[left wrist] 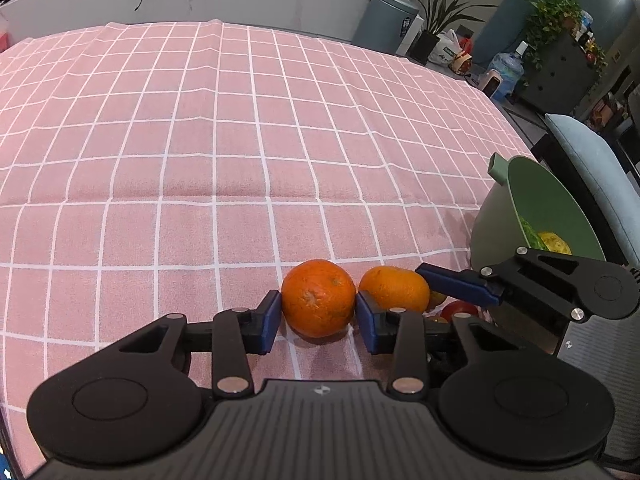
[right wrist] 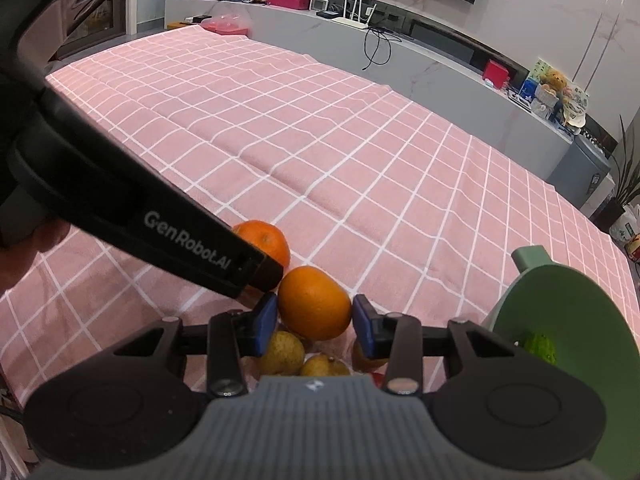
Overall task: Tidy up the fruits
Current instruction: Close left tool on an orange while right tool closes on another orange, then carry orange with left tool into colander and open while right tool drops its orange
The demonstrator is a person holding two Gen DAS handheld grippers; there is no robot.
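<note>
Two oranges sit touching, low and centre in both views, on the pink checked cloth (left wrist: 240, 140). The left gripper (left wrist: 319, 312) pinches the rounder orange (left wrist: 318, 298), stem scar facing the camera; the right gripper (right wrist: 314, 320) brackets the oval orange (right wrist: 315, 302) (contact looks likely), long axis tilted down-right. Presumably both are bound for the green bowl (right wrist: 560, 304) at lower right.

You have two oranges (left wrist: 318, 298) (left wrist: 394, 288), two yellow pears (right wrist: 282, 353) (right wrist: 320, 366), one green bowl (right wrist: 568, 300), and two grippers (left wrist: 316, 320) (right wrist: 314, 322).
</note>
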